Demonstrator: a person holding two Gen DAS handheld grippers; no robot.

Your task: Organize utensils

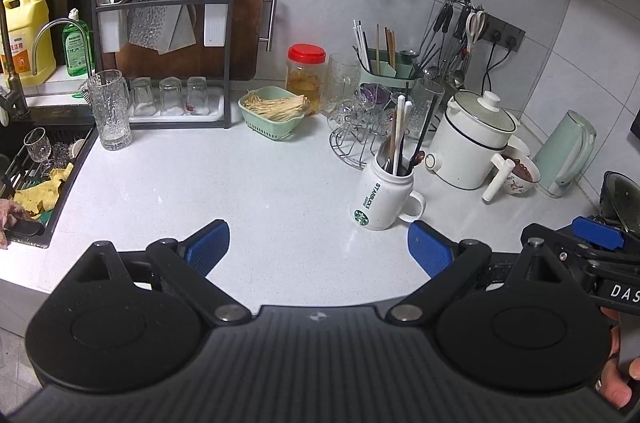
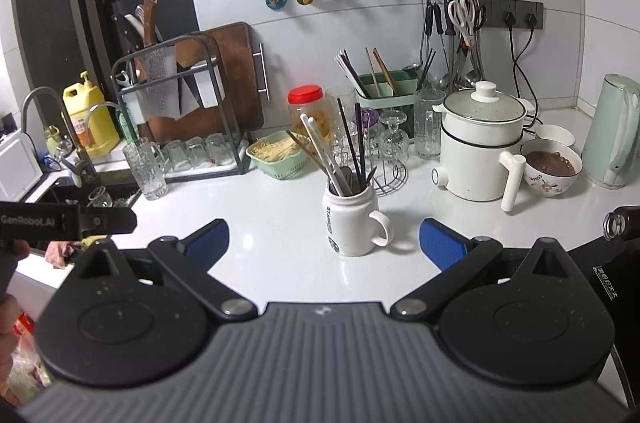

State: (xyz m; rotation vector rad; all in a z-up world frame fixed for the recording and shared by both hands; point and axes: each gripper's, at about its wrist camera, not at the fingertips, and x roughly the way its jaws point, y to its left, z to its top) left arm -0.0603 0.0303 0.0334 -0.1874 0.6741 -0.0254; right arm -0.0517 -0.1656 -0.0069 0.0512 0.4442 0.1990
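Left tool (image 1: 318, 249) and right tool (image 2: 324, 243): ribbed grey housing behind, two black circular hubs, black linkage arms on silver pivot screws, blue textured pads (image 1: 210, 243) at the tips. White lettering marks each tool's side bar.

The surface (image 1: 248, 183) ahead of me lies bare. The mug (image 1: 384, 195) of chopsticks (image 1: 400, 139) blocks my right; glasses (image 1: 110, 115) crowd the back.

A red-lidded jar (image 2: 305, 111) stands near a white cooker (image 2: 480, 147) and green kettle (image 2: 611, 131).
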